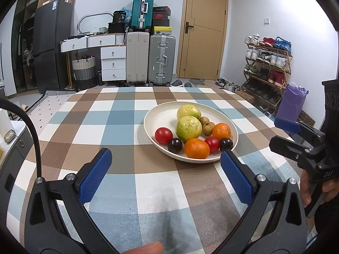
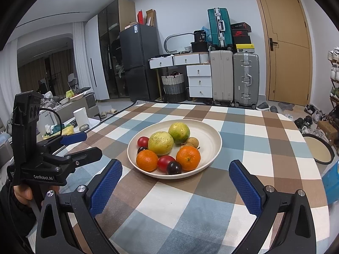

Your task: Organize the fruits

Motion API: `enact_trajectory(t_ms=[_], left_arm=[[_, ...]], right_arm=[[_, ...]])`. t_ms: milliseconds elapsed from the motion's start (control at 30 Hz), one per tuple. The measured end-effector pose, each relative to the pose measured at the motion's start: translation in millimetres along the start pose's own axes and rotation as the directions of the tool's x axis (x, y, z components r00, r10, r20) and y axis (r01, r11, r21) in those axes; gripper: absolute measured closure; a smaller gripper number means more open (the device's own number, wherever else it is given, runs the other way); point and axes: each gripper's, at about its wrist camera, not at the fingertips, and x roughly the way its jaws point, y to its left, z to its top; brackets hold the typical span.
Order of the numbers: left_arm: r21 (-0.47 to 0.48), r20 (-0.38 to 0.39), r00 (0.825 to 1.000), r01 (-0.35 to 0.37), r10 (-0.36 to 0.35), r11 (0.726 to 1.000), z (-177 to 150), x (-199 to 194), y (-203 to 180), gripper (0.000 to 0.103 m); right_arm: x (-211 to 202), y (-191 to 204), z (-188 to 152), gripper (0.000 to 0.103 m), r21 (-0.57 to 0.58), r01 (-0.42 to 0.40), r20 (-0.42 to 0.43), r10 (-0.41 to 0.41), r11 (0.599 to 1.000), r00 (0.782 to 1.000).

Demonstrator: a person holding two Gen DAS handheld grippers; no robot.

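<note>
My left claw (image 1: 165, 165) and my right claw (image 2: 175, 173) both stand wide open and hold nothing, above the checkered desk (image 1: 118, 116). The fruits lie together in a cream plate (image 2: 208, 135) just in front of both claws: two green guavas (image 2: 161, 143), two oranges (image 2: 188, 158), two tomatoes (image 1: 163, 135), dark plums (image 1: 175, 145) and small brown longans (image 1: 208, 128).

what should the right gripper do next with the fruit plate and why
Probably ease the right gripper forward to the near orange. Both grippers are open and empty, short of the plate, and that orange sits exposed at the near rim.
</note>
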Motion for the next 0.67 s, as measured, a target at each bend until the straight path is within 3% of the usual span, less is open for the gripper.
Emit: enact_trajectory(t_ms=[667], left_arm=[[-0.007, -0.006, 1.0, -0.011, 0.011, 1.0, -1.4, -0.6, 3.8, 0.001]], right_arm=[[1.4, 6.9, 0.0, 0.0, -0.032, -0.013, -0.026, 0.012, 0.999, 1.0]])
